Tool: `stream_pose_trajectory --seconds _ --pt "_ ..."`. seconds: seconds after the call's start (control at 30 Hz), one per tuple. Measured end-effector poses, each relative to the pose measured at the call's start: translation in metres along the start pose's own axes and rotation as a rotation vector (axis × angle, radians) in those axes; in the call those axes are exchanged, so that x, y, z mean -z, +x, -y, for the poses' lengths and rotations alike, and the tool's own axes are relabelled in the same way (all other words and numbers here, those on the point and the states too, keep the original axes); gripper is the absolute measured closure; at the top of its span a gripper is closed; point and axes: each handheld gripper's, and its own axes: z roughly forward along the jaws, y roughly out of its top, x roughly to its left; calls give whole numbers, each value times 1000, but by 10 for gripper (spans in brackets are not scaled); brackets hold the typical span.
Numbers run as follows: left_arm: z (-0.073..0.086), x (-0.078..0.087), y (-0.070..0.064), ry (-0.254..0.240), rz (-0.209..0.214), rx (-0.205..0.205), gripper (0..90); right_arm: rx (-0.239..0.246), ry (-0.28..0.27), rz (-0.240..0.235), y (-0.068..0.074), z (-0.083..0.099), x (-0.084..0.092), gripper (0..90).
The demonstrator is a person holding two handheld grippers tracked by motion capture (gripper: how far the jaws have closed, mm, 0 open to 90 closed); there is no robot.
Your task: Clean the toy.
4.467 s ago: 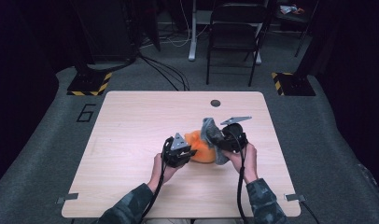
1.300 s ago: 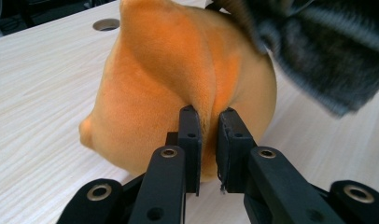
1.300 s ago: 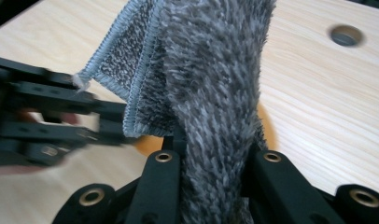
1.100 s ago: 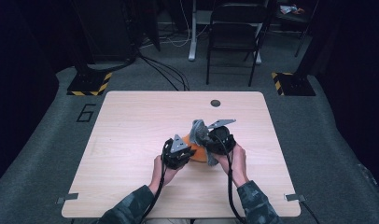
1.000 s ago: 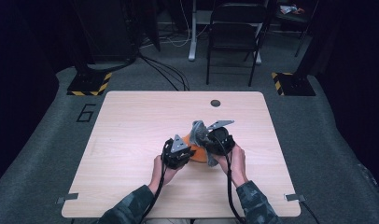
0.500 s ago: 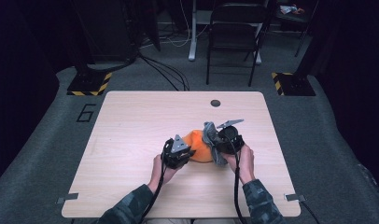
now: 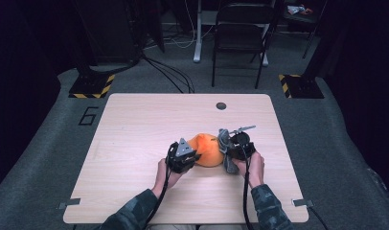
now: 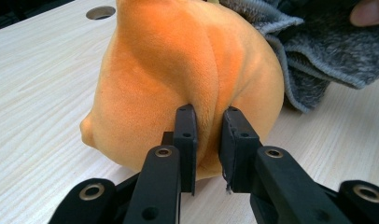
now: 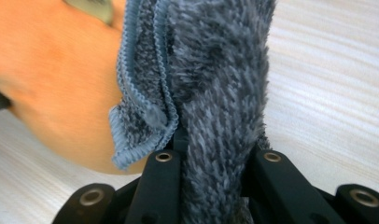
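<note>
An orange plush toy [image 7: 207,149] lies on the wooden table [image 7: 135,129], a little in front of its middle. My left gripper [image 7: 192,155] is at the toy's left side, and in the left gripper view [image 8: 208,126] its pads pinch a fold of the plush [image 8: 178,70]. A grey fuzzy cloth [image 7: 225,149] hangs against the toy's right side. My right gripper [image 7: 230,149] is shut on it; in the right gripper view [image 9: 211,140] the cloth [image 9: 215,70] rises between the jaws, with the plush [image 9: 52,70] just to its left.
A round cable hole [image 7: 221,105] sits near the table's far edge. A black chair [image 7: 240,28] stands on the floor beyond the table. Both forearms come in over the near edge. Bare wood lies to the left and far side.
My right gripper has moved right and down with the grey cloth, from over the plush to its right side, so more orange shows. The left gripper has held still.
</note>
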Motion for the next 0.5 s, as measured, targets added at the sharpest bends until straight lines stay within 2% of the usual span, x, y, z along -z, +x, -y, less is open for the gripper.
stream_pose_trajectory --seconds 0.1,0.23,0.27,0.37,0.43,0.47,0.5 --pt "0 -1 0 -6 -2 3 775 -10 27 18 -4 5 -7 779" --pt "1 0 1 -2 1 9 775 -27 102 35 -12 15 -26 779" --pt "1 0 2 -2 -2 7 774 -38 98 22 -15 17 -29 779" --pt "1 0 3 -1 -6 6 774 -32 109 23 -15 13 -23 779" --pt "1 0 3 -8 -8 19 774 -27 105 21 -16 8 -14 779" --pt "1 0 4 -9 -10 19 774 -28 94 23 -16 6 -9 779" --pt "2 0 5 -8 -10 20 775 -32 61 17 -16 2 1 779"
